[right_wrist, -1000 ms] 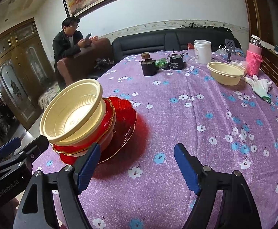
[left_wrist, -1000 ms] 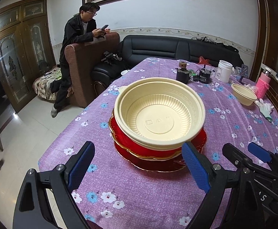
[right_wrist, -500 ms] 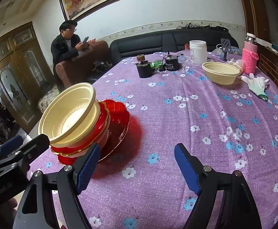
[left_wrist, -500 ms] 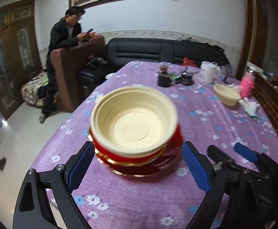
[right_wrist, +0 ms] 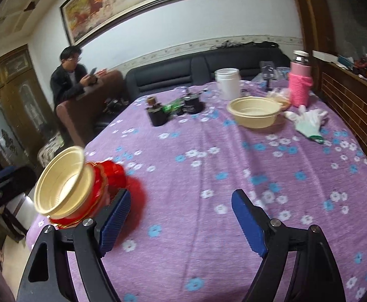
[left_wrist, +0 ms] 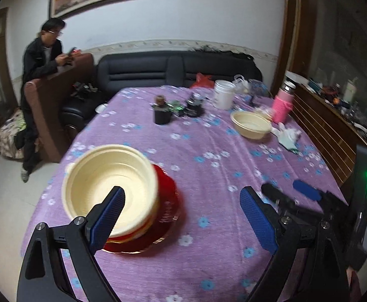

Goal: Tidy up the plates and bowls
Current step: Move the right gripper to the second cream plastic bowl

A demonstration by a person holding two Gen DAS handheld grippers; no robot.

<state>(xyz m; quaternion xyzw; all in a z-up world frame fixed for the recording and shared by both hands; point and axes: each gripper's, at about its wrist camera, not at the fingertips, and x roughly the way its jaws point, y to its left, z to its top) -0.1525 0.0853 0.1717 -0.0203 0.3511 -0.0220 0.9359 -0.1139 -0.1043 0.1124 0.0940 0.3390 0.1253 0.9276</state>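
- The left gripper (left_wrist: 182, 216) has its fingers spread wide and nothing is between them; only purple cloth shows in the gap.
- The right gripper (right_wrist: 180, 222) also has its fingers spread, and they hold nothing.
- A cream bowl (left_wrist: 109, 191) sits on top of a red stack (left_wrist: 167, 201) of plates and bowls, near the left edge of the counter (left_wrist: 208, 171). The picture is blurred there, so I cannot count the red pieces.
- A second cream bowl (right_wrist: 255, 112) stands alone at the far right, near a pink bottle (right_wrist: 300, 86) and a white glove (right_wrist: 309, 123).
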